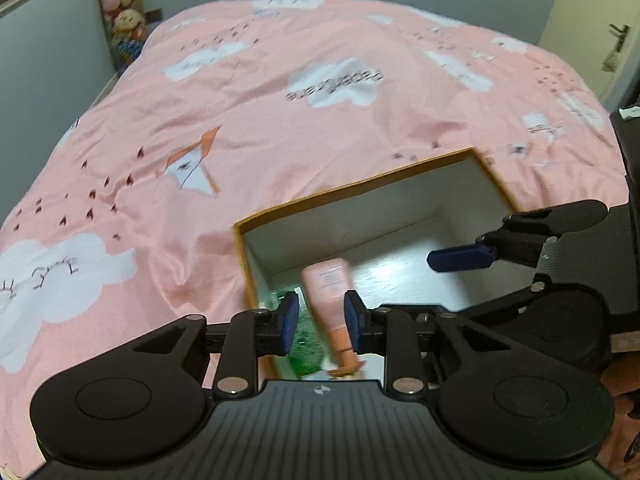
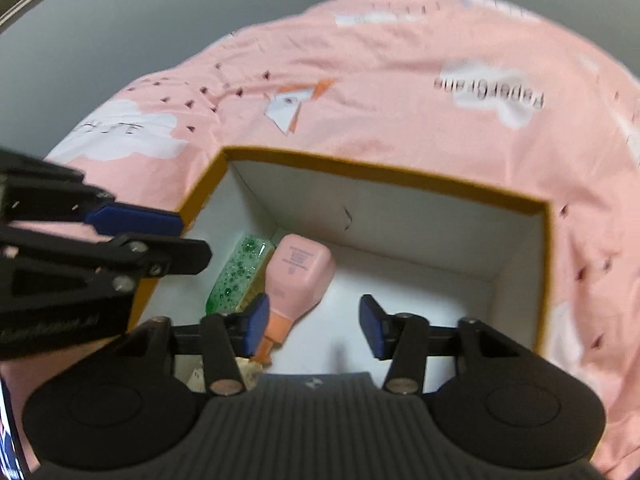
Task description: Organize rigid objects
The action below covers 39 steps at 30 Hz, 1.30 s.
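Note:
An open box with a mustard rim point(image 1: 352, 187) point(image 2: 384, 172) and white inside lies on the pink bed. In it lie a pink bottle point(image 1: 328, 280) point(image 2: 298, 276) with an orange cap and a green bottle point(image 1: 306, 344) point(image 2: 236, 276) side by side at the box's left. My left gripper point(image 1: 322, 322) is open above the pink bottle, holding nothing. My right gripper point(image 2: 314, 326) is open above the box floor, just right of the pink bottle's cap. Each gripper shows in the other's view, the right one point(image 1: 460, 259) and the left one point(image 2: 136, 220).
The pink bedcover point(image 1: 280, 120) with white clouds surrounds the box. Stuffed toys point(image 1: 122, 4) stand at the far left corner against the grey wall. A door point(image 1: 592, 28) is at the far right.

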{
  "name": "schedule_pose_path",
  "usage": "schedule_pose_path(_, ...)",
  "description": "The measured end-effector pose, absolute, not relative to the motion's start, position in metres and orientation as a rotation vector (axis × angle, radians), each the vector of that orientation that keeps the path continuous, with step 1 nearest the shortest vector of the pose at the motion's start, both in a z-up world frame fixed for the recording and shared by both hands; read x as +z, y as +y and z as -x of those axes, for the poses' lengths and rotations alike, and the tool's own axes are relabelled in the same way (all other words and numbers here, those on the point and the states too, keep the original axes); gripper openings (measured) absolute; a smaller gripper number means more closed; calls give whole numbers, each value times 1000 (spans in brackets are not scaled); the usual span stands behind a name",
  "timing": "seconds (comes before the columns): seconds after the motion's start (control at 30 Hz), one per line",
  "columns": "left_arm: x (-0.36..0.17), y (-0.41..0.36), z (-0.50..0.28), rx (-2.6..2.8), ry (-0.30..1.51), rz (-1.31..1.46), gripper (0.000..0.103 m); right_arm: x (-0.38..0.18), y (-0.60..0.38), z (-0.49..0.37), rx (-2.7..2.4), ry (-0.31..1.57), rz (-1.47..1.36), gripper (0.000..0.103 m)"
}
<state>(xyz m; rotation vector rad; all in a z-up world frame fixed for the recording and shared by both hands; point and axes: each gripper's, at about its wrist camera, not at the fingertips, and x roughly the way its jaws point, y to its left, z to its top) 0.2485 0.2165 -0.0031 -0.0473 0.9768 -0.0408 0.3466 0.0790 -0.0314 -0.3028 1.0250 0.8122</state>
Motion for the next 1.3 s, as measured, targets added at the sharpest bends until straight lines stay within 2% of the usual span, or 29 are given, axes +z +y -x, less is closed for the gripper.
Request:
schedule_pose_path(0.1,15,200,-236,-74,931,0,37,-9,62,-331,824,952,319,61)
schedule_pose_path(0.23,43,175,-210,-116,825,-87,40,21,34,-307,830,849,323,77)
schedule_pose_path(0.3,54,163,-196,-119,767,-125,41,36,16,-291,829,788,323,79)
schedule_pose_path(0.4,66,147,-172,-95,677,-165,47,51,-12,-272,809,723,308,84)
schedule_pose_path(0.47,70,137,-153,-80,615,-173,53,59,-29,-259,793,688,285,87)
schedule_pose_path(0.63,62,111,-117,-52,553,-114,57,74,-75,-223,732,584,208,97)
schedule_pose_path(0.7,56,101,-106,-24,523,-103,63,76,-90,-205,700,539,190,98)
schedule_pose_path(0.77,49,93,-95,10,489,-90,73,74,-101,-188,659,510,188,99)
schedule_pose_path(0.9,33,80,-79,59,465,-76,84,60,-122,-159,563,489,176,100)
schedule_pose_path(0.93,28,78,-75,72,476,-71,93,55,-127,-153,540,485,180,100)
schedule_pose_path(1.1,-2,79,-66,112,545,15,94,27,-140,-139,438,504,201,100)
schedule_pose_path(1.3,-24,80,-60,145,608,62,94,1,-151,-145,383,618,70,100)
